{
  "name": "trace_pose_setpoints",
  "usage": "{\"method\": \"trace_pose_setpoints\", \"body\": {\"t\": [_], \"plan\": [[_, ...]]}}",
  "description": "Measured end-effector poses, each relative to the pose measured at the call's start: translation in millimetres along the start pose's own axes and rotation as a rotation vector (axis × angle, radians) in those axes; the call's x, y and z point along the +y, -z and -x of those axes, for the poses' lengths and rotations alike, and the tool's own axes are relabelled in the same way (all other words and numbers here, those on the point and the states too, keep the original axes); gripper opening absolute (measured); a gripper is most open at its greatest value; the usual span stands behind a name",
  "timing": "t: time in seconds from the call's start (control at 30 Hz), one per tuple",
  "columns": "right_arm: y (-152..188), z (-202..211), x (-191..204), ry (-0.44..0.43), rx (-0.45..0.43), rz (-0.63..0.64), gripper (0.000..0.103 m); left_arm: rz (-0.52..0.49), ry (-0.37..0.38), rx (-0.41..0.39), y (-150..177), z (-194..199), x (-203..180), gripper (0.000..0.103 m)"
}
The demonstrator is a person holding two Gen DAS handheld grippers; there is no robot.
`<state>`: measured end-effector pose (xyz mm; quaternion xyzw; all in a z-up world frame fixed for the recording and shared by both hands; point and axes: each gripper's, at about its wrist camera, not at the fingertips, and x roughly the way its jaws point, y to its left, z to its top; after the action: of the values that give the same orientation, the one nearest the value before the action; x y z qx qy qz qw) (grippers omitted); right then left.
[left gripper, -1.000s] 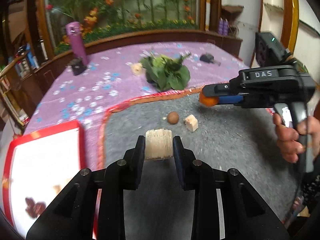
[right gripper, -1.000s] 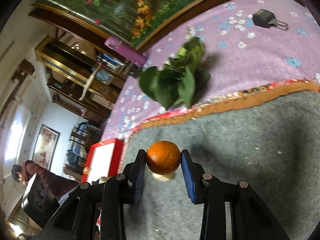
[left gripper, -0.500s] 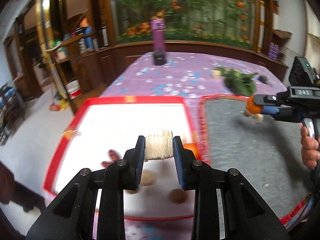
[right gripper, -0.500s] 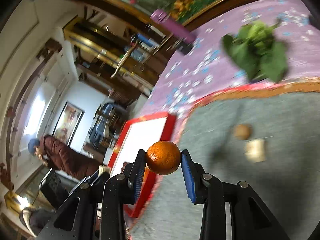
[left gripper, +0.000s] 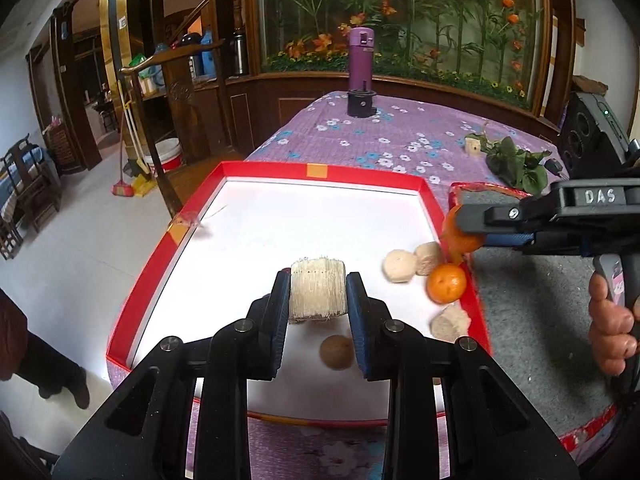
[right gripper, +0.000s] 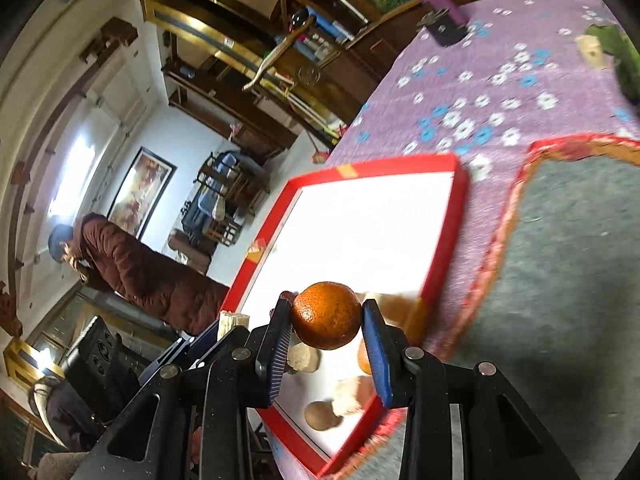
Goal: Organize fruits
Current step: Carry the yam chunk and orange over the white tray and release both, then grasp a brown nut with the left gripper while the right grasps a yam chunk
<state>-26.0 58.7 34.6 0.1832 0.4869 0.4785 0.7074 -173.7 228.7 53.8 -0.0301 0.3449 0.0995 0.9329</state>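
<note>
My left gripper (left gripper: 318,294) is shut on a pale fibrous cut fruit chunk (left gripper: 318,288) and holds it above the white floor of the red-rimmed tray (left gripper: 324,169). My right gripper (right gripper: 326,326) is shut on an orange (right gripper: 326,315) over the tray's right rim (right gripper: 444,248); the orange also shows in the left wrist view (left gripper: 460,238). In the tray lie another orange (left gripper: 447,283), pale chunks (left gripper: 399,266), one more chunk (left gripper: 450,322) and a small brown round fruit (left gripper: 336,352).
A grey mat (left gripper: 540,320) with a red border lies right of the tray on the purple flowered tablecloth (left gripper: 380,136). Leafy greens (left gripper: 516,164), a pale cube (left gripper: 473,145) and a purple bottle (left gripper: 361,76) stand farther back. A person in a brown coat (right gripper: 140,272) stands beyond the table.
Both grippers have swung left from the grey mat to the red tray, each still holding its fruit. The tray has come closer and the right gripper's orange now hangs at its right rim.
</note>
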Motion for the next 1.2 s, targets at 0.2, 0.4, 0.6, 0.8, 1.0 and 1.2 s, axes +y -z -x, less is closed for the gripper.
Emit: {"method": "trace_pose_setpoints", "body": {"t": [0.2,0.4,0.6,0.8,1.0,1.2], "plan": [[5,-28,7,0.026,0.053,0.01,0.034,0.01,-0.005,0.017,6,-5,12,0.027],[6,-37,11,0.034,0.073,-0.008,0.039,0.019,-0.013,0.044,13,-11,19,0.027],[4,-32,19,-0.018,0.056,-0.01,0.044,0.016,-0.04,0.047,11,-6,18,0.027],[-1,6,12,0.004,-0.032,0.004,0.044,-0.019,0.002,0.022,2,3,-1,0.029],[3,82,-25,0.146,-0.167,0.015,0.044,-0.132,0.099,0.011,-17,2,-54,0.029],[13,146,-79,0.401,-0.236,-0.006,0.044,-0.241,0.196,0.003,-36,-6,-114,0.029]]}}
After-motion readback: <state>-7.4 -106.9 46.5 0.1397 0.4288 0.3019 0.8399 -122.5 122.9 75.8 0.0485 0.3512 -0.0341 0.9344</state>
